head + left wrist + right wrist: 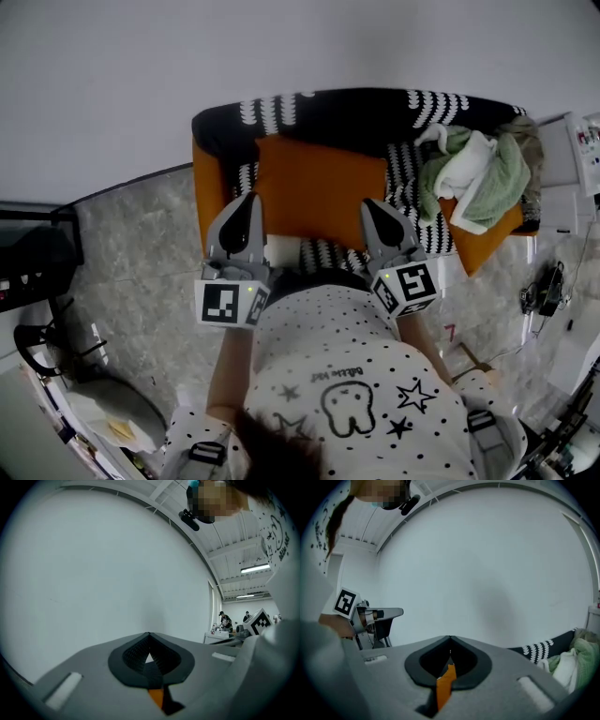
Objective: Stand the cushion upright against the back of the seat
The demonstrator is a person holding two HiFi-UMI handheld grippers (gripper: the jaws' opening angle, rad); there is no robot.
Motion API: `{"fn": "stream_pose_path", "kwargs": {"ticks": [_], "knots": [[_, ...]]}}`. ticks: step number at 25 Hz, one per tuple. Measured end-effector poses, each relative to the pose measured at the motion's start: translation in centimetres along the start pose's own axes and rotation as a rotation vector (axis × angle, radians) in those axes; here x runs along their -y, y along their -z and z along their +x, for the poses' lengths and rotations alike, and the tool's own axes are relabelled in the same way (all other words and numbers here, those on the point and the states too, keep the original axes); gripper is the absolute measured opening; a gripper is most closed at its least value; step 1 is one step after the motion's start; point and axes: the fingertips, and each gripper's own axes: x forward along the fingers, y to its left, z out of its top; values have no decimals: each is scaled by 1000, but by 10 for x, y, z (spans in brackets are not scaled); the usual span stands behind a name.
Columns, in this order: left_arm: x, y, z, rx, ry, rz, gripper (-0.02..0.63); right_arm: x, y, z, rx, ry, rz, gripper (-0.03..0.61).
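An orange cushion (319, 187) lies against the seat (208, 187), which is orange with a black-and-white patterned cover (356, 117). Both grippers hold the cushion by its near edge. My left gripper (247, 201) is shut on the near left corner, and a sliver of orange fabric (156, 696) shows between its closed jaws. My right gripper (373, 206) is shut on the near right corner, with a strip of orange fabric (445, 684) pinched in its jaws. Both gripper views look past the jaws at a plain white wall.
Green and white cloths (478, 173) are heaped on the seat's right end. A white cabinet (574, 183) stands to the right, with cables (544, 291) on the floor near it. Black equipment (37, 262) sits at the left. The person's dotted shirt (347, 375) fills the foreground.
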Motion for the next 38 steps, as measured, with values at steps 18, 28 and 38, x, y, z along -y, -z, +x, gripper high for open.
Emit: {"fn": "stream_pose_path", "kwargs": {"ticks": [18,28,38], "knots": [[-20,20,11,-43,-44,-18,-5,5,8,19,-26,-25,0,-5],[-33,34,14,-79,-36,-35,-3,0,6,23,-47,-35,-7,-5],[-42,35,23,-92,-41,-48,-1,2,0,25,-43,-26,-13,-5]]}}
